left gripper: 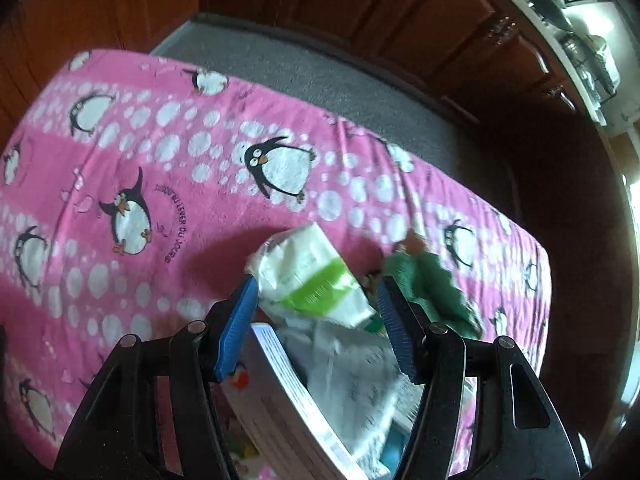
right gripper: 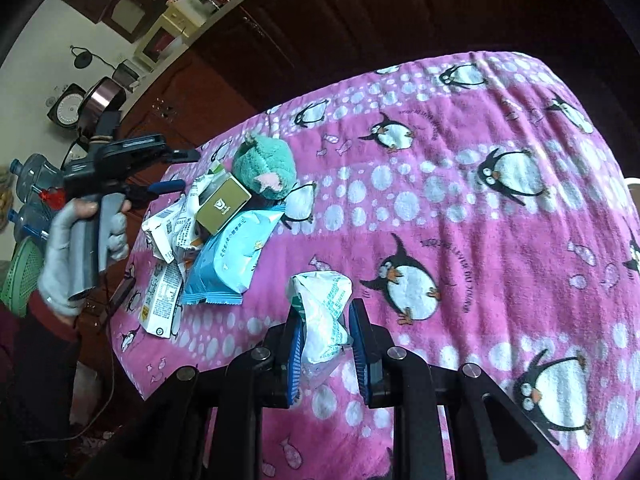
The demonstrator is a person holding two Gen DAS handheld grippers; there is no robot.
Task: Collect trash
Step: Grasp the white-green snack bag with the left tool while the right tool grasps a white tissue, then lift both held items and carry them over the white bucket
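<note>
Pinching crumpled white wrapper (right gripper: 320,312): right gripper (right gripper: 325,340) | left gripper (left gripper: 316,304): jaws spread over trash pile (right gripper: 192,224) | pink penguin blanket (right gripper: 460,240) beneath

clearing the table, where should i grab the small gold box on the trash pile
Grip the gold box across its two long side walls, coming from above. It lies tilted on top of the cartons, lid up, nothing over it.
</note>
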